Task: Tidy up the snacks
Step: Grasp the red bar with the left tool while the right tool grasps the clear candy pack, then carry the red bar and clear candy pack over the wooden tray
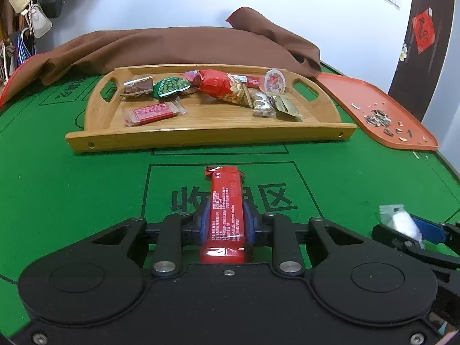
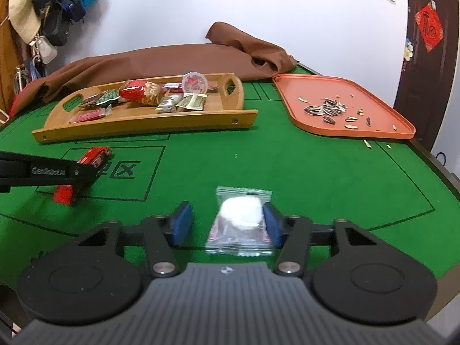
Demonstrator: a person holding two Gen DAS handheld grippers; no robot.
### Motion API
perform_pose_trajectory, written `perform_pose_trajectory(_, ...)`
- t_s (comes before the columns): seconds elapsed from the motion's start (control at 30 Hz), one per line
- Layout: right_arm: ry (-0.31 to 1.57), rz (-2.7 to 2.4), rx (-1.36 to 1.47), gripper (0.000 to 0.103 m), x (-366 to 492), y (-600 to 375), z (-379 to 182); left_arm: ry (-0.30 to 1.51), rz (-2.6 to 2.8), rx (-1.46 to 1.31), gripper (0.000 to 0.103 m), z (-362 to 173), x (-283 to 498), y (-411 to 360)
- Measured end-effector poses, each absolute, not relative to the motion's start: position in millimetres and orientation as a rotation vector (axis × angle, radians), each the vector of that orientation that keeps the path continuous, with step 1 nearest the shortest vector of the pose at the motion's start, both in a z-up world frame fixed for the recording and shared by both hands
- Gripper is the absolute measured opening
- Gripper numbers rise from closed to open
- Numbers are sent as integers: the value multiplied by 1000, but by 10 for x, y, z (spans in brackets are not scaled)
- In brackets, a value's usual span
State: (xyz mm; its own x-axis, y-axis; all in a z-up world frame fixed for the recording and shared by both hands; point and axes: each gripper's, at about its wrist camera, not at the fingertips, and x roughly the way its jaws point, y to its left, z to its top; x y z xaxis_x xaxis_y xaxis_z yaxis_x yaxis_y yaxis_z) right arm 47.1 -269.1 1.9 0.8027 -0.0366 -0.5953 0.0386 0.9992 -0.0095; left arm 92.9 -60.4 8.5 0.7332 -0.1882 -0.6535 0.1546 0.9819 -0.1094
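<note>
On the green worktop, short of the wooden tray (image 1: 201, 132), the left claw (image 1: 225, 220) grips a red snack bar (image 1: 225, 201). The right claw (image 2: 227, 224) stands open around a clear-wrapped white snack (image 2: 241, 221), one pad touching.

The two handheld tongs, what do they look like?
Both tongs, left and right, are black, with jointed linkage arms, silver pivot bolts, round housings and blue pads. The right body is ribbed grey; white lettering marks the left's side.
</note>
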Motion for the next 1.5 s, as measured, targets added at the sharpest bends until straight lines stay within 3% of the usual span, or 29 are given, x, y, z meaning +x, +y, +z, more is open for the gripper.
perform_pose_trajectory(0.07,637,-48,4,41,480,-2687,26,722,-188,-47,23,90,919,-586)
perform_pose_trajectory(0.17,640,-33,16,40,501,-2685,39,714,-181,-40,23,100,893,-562)
perform_pose_trajectory(1.1,619,102,2,39,825,-2272,237,674,-114,-80,23,179,871,-170)
perform_pose_trajectory(1.5,692,203,90,39,1100,-2295,309,667,-110,-82,23,204,947,-110)
